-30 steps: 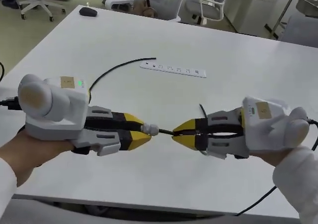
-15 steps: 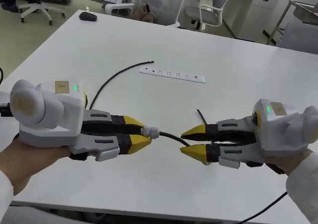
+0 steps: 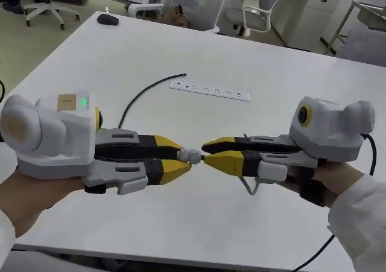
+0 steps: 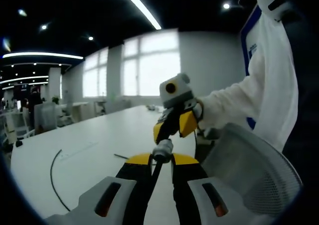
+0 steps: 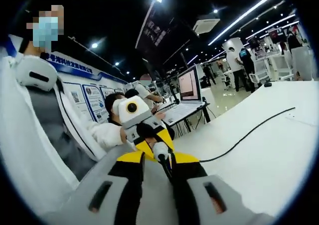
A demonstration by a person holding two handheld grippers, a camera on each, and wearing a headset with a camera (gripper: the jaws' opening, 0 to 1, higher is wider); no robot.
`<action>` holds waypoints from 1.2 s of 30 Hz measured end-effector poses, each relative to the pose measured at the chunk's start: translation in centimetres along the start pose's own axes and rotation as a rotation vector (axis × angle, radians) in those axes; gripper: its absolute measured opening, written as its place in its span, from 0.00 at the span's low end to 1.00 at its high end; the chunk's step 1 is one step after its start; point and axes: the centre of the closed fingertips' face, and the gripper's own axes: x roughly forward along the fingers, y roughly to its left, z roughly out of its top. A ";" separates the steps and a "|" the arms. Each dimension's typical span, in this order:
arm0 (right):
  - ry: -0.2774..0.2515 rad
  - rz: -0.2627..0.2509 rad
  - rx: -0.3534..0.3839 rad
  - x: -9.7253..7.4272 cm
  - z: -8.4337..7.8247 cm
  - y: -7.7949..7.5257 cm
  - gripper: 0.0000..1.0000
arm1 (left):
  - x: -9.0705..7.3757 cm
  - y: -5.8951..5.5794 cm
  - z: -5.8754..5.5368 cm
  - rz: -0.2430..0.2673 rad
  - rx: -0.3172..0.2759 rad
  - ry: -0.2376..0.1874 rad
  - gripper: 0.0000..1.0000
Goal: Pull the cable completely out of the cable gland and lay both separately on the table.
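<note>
Two hand-held grippers are meeting tip to tip just above the near part of a white table (image 3: 271, 61). Closest to the viewer, the person's left hand (image 3: 30, 193) and right hand (image 3: 329, 175), in white sleeves, are gripping the bulky white bodies of the tools.

From the left, the left gripper (image 3: 184, 156) is pinching its yellow-tipped jaws tightly on the cable gland (image 3: 192, 156), a small pale grey fitting that is sticking out past the tips. In the left gripper view, the gland (image 4: 162, 148) is sitting right between the jaw tips.

From the right, the right gripper (image 3: 206, 152) is holding its jaws nearly together, and its tips are almost touching the gland. In the right gripper view, the thin black cable (image 5: 167, 169) is running back from the gland (image 5: 160, 151) between those jaws, so they are clamping the cable right beside the fitting. The cable is thus sitting in the gland, and both are being held in the air, off the table.

Farther back on the table, a black cord (image 3: 142, 94) is curving across the surface. Just beyond its far end, a white power strip (image 3: 209, 91) is lying flat. At the far left corner, a dark mouse (image 3: 107, 19) is resting. Past the table, office chairs (image 3: 256, 6) are standing on the floor.
</note>
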 end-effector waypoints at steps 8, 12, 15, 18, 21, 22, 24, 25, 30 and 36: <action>-0.020 0.002 0.066 0.4 0.3 -0.2 0.14 | 0.2 -0.2 0.4 0.007 0.074 -0.002 0.16; 0.011 0.008 0.044 0.7 -0.1 -0.2 0.12 | 0.1 0.0 0.3 0.014 0.084 0.006 0.16; -0.002 0.012 0.067 0.8 0.2 -0.2 0.12 | 0.0 0.2 0.5 0.018 0.073 -0.005 0.16; 0.010 0.011 0.085 0.8 0.1 -0.3 0.12 | 0.0 0.2 0.4 0.021 0.076 0.001 0.16; 0.010 0.020 0.136 0.7 0.0 -0.4 0.11 | 0.1 0.1 0.3 0.019 0.080 0.007 0.16; 0.007 0.020 0.129 0.7 0.0 -0.4 0.11 | 0.1 0.1 0.3 0.019 0.066 0.008 0.16; 0.011 0.014 0.109 0.8 0.0 -0.3 0.11 | 0.1 0.2 0.2 0.016 0.034 0.014 0.16; 0.019 0.010 0.109 0.9 -0.1 -0.3 0.10 | 0.1 0.2 0.1 0.013 0.027 0.019 0.16; 0.037 -0.002 0.071 1.0 0.0 -0.3 0.10 | 0.0 0.3 0.0 0.010 -0.021 0.024 0.15; 0.055 -0.020 0.014 1.1 -0.3 -0.3 0.10 | 0.0 0.4 -0.4 0.000 -0.081 0.044 0.15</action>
